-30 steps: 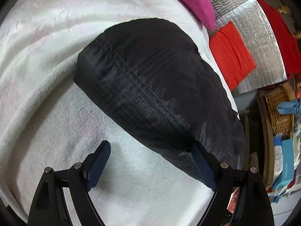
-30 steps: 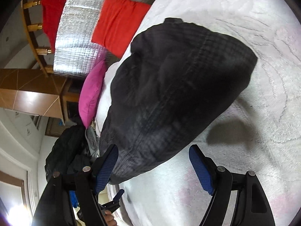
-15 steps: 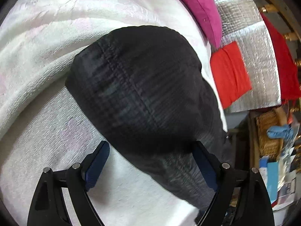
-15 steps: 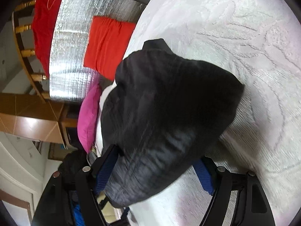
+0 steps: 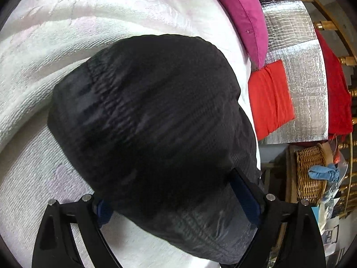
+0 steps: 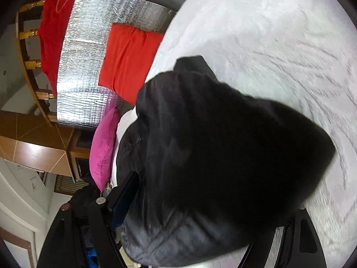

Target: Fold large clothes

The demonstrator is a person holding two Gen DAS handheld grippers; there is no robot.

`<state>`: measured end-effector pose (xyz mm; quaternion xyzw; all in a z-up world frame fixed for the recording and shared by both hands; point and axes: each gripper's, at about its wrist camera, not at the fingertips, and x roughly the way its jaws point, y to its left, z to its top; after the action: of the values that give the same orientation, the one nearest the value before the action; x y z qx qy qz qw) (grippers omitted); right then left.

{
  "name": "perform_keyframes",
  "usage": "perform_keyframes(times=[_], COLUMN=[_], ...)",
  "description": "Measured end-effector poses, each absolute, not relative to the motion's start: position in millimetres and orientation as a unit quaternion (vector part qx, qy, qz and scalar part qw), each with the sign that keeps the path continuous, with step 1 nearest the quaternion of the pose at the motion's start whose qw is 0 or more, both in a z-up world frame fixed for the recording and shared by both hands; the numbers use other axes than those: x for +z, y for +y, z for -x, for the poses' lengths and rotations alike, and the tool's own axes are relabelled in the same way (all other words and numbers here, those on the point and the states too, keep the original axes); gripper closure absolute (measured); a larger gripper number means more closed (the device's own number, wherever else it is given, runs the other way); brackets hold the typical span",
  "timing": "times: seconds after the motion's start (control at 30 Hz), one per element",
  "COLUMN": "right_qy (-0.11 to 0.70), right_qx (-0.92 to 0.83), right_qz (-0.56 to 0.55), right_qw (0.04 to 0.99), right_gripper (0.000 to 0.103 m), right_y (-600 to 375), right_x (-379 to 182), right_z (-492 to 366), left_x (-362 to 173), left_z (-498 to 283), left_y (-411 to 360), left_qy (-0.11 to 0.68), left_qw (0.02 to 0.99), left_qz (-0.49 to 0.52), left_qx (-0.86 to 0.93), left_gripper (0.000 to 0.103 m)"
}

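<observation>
- White bedspread covers the whole surface, kind of a textured woven thing with raised leafy patterns and a thick rumpled fold along one side.
- Room past the bed edge is busy: a pink pillow sits right at the edge, next to a crinkly silver foil sheet with a flat red cushion lying on it.
- Darker red cloth is draped over a wooden rail with turned spindles, and a wicker basket with some blue fabric on it stands below that.
- Right view also catches brown wood cabinetry and pale walls.
- Jacket is black, puffy, thin shiny nylon with fine ripples and a puckered stitched seam running across it. It's bunched in a rounded mound on the bedspread, near the edge by the pillow.
- Left gripper is spread wide with the jacket's near end bulging between its blue pads, not squeezed.
- Right gripper is also wide apart around the jacket's other end; one blue pad shows beside the fabric, the far one is buried under it. Right view is a bit motion-blurred.
</observation>
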<state>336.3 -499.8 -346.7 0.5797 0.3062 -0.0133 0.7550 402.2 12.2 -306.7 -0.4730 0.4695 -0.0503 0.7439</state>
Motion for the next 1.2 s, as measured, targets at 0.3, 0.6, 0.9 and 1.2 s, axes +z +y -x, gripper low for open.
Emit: perform_keyframes(times=[0.3, 0.6, 0.9, 1.2], right_qy=[0.307, 0.308, 0.297, 0.296], right_qx=[-0.033, -0.056, -0.05, -0.038], right_qz=[-0.52, -0.45, -0.426, -0.427], right_qw=[0.796, 0.836, 0.853, 0.853], right_gripper=[0.027, 0.054, 0.059, 0.06], right_y=[-492, -481, -470, -471], right_x=[-335, -316, -297, -286], right_z=[-348, -340, -335, -300], left_x=[-311, -287, -271, -263], left_z=[-402, -393, -381, -355], left_y=[16, 13, 12, 15], left_qy=[0.456, 0.439, 0.438, 0.448], left_qw=[0.742, 0.781, 0.793, 0.789], left_qz=[0.488, 0.439, 0.417, 0.413], left_qx=[-0.05, -0.068, -0.074, -0.08], left_gripper=[0.028, 0.064, 0.072, 0.072])
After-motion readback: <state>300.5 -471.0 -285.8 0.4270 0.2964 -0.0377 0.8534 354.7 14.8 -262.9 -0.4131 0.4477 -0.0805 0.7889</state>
